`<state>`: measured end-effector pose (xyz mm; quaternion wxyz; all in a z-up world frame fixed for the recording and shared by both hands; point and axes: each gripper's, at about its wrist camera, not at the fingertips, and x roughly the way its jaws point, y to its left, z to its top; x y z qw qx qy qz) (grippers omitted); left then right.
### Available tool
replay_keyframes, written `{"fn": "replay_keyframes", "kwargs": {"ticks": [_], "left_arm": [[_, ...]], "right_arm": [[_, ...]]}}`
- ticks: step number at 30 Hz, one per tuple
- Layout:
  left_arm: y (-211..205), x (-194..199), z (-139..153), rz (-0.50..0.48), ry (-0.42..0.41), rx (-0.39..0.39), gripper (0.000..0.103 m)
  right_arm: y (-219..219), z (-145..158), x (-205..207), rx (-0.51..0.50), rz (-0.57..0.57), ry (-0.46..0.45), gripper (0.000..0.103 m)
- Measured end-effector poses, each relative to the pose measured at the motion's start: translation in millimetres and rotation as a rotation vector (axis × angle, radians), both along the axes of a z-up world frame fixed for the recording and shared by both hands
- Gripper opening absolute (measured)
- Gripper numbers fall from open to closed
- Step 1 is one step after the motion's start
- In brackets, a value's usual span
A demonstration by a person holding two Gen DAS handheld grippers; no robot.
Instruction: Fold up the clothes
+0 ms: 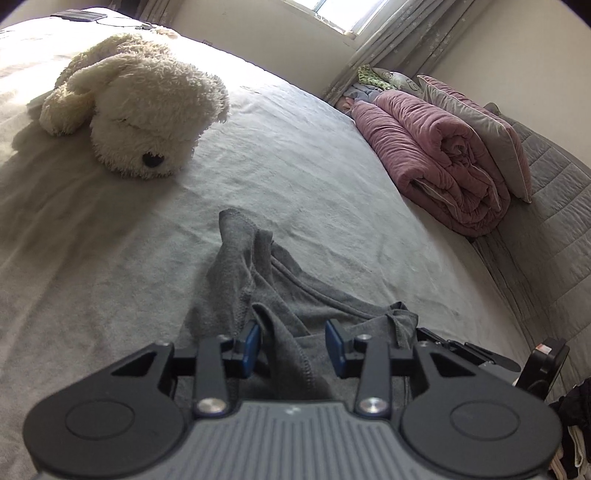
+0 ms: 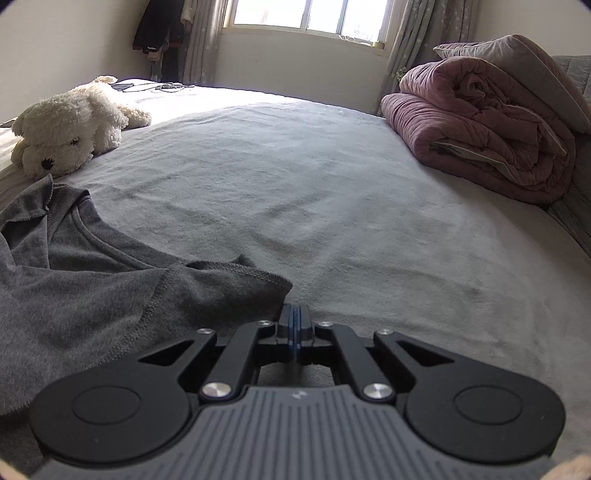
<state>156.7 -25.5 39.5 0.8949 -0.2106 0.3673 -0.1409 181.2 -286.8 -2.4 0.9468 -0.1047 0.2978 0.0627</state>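
grey shirt (image 1: 295,314) on the bed (image 1: 110,258)
left gripper (image 1: 293,345) parted, a fold between its pads untouched; right gripper (image 2: 294,328) pressed closed at the sleeve hem, bare sheet ahead.

Shirt (image 1: 258,295) lies crumpled on the bed (image 1: 314,166), at its near side. One bunched fold of it stands up between the parted jaws of the left gripper (image 1: 293,345), pads clear of the cloth on both sides. Right gripper (image 2: 294,328), jaws together, sits just right of the shirt's sleeve edge, low over the bedcover; whether it pinches any cloth cannot be told. Plush dog (image 2: 70,129) lies on the bed beyond the shirt, to the left, well apart from it. Rolled quilt (image 2: 480,136) lies along the bed's right edge, a pillow (image 1: 476,122) leaning behind it. Window (image 2: 306,16) in the far wall beyond the bed, curtains (image 2: 410,40) either side.
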Motion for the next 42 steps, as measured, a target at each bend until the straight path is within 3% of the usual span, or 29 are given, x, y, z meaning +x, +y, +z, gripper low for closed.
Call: {"fn": "replay_keyframes", "kwargs": {"ticks": [5, 9, 11, 14, 17, 19, 23, 31, 33, 35, 38, 42], "left_arm": [[-14.8, 2.7, -10.0, -0.043, 0.017, 0.092, 0.039], [-25.8, 0.3, -17.5, -0.086, 0.016, 0.146, 0.031], [-28.0, -1.8, -17.4, -0.094, 0.012, 0.162, 0.019], [-28.2, -5.8, -12.0, -0.091, 0.009, 0.17, 0.013], [-28.3, -16.3, 5.7, -0.088, -0.055, 0.166, 0.011], [-29.1, -17.0, 6.9, -0.086, -0.069, 0.178, 0.011], [-29.5, -0.7, -19.8, -0.076, 0.011, 0.224, 0.011], [-22.7, -1.2, -10.6, -0.084, -0.008, 0.193, 0.016], [-19.2, -3.7, -5.5, -0.094, -0.013, 0.189, 0.019], [-15.9, -12.6, 2.4, -0.1, -0.039, 0.213, 0.032], [-7.3, -30.0, 11.1, -0.078, -0.042, 0.266, 0.041], [6.0, -37.1, 21.7, -0.056, 0.025, 0.269, 0.041]], "right_arm": [[-6.5, 25.0, -9.4, 0.068, 0.021, -0.027, 0.004], [6.6, 26.7, -15.6, 0.108, 0.154, 0.021, 0.007], [20.5, 14.1, -15.8, 0.034, 0.177, 0.034, 0.007], [38.1, -0.1, -18.4, -0.074, 0.207, 0.034, 0.006], [44.1, -4.6, -20.1, -0.137, 0.218, 0.009, 0.006], [45.1, -6.6, -20.5, -0.155, 0.224, -0.001, 0.007], [46.0, -8.7, -21.6, -0.169, 0.229, -0.015, 0.01], [48.1, -17.0, -28.9, -0.207, 0.229, -0.068, 0.01], [44.1, -16.8, -28.9, -0.176, 0.224, -0.071, 0.01], [41.4, -15.4, -29.4, -0.153, 0.211, -0.069, 0.01], [49.9, -16.6, -35.1, -0.211, 0.196, -0.09, 0.011], [41.4, 8.2, -47.2, -0.164, 0.145, -0.009, 0.018]]}}
